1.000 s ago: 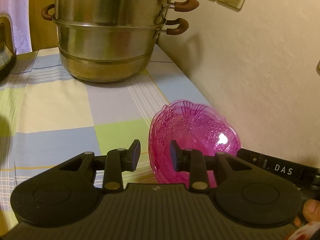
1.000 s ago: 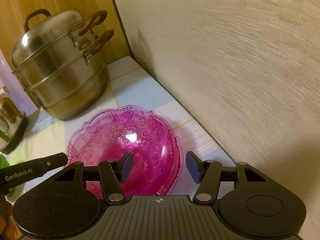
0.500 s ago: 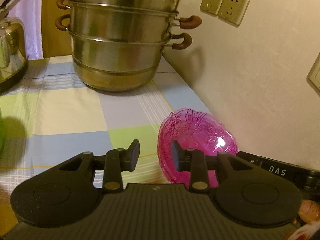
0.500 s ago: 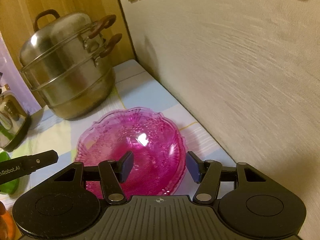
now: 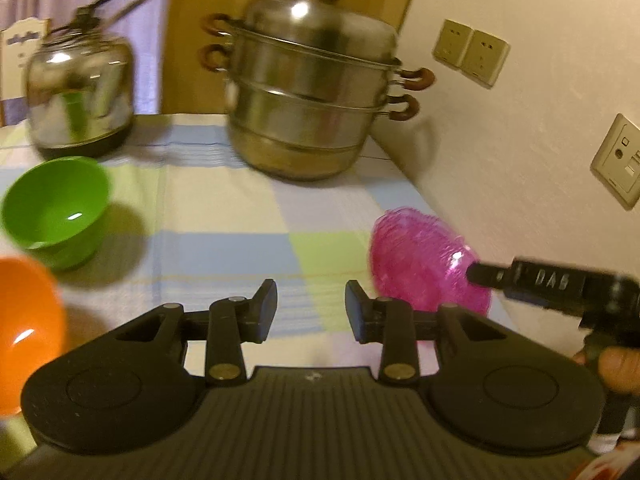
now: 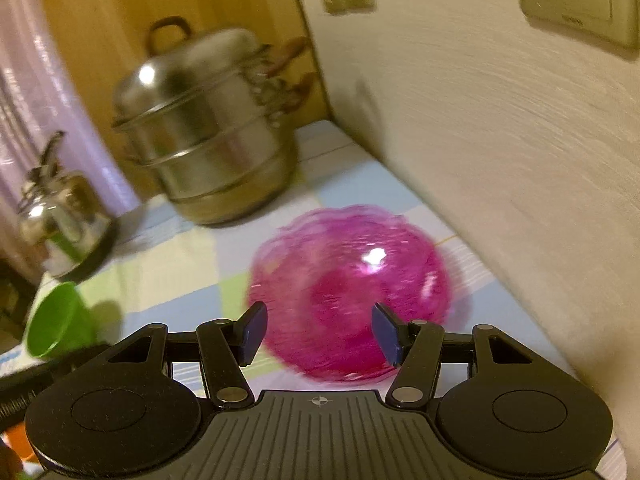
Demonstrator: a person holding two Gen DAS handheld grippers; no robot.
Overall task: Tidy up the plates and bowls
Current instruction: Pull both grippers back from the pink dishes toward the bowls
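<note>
Since 1 s ago both grippers have pulled back from the pink dish point(image 6: 352, 292); the green bowl point(image 5: 56, 208) and orange bowl point(image 5: 24, 340) now show. Left gripper point(image 5: 311, 312) and right gripper point(image 6: 318, 334): jaws spread, gripping nothing. The dish lies on the table's point(image 5: 224, 216) right edge by the wall, the bowls near its left edge. Judgement: thin embossed plastic, light, stiff, slick; pinch its scalloped rim.
</note>
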